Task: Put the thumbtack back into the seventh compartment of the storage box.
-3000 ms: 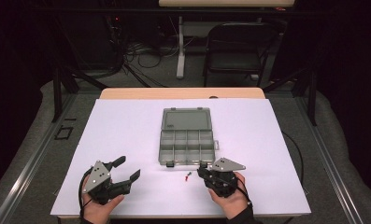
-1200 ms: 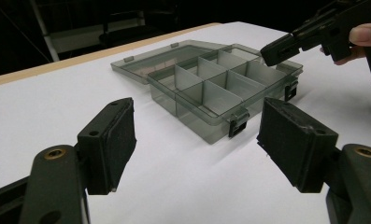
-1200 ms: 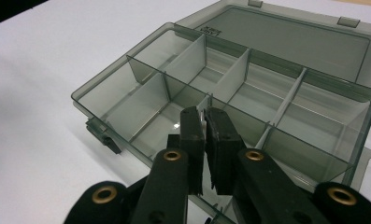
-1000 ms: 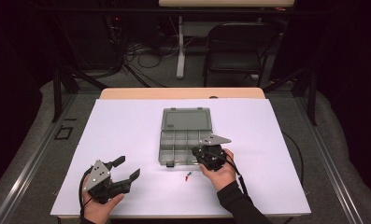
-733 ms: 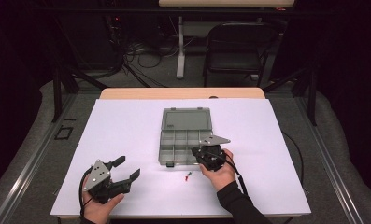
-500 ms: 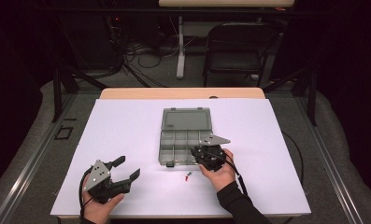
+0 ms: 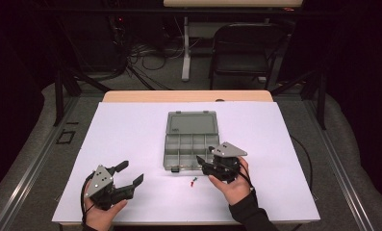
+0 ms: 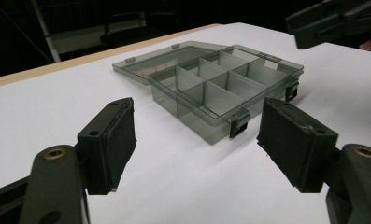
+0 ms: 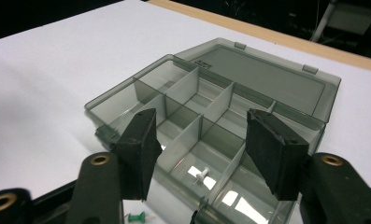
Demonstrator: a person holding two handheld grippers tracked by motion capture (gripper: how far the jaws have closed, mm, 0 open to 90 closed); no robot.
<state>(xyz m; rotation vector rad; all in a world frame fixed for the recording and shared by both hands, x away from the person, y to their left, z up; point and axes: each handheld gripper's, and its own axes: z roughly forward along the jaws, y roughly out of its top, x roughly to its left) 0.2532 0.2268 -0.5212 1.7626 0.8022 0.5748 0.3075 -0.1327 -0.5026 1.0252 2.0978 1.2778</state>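
A grey see-through compartment box lies open in the middle of the white table, its lid flat behind it. My right gripper hovers at the box's near right corner. Its jaws have just been opening and hold nothing. Below them a white pushpin lies in a near compartment of the box. A green pushpin rests on the table in front of the box, beside a red one. My left gripper rests open near the front left, aimed at the box, nothing between its pads.
The white table sheet spreads wide on both sides of the box. A wooden edge runs along the far side. A chair and cables stand on the floor beyond. My right gripper shows at the left gripper view's top right.
My right gripper went from the table's front to the box's near right corner, then drew back slightly toward me. The left gripper has stayed put.
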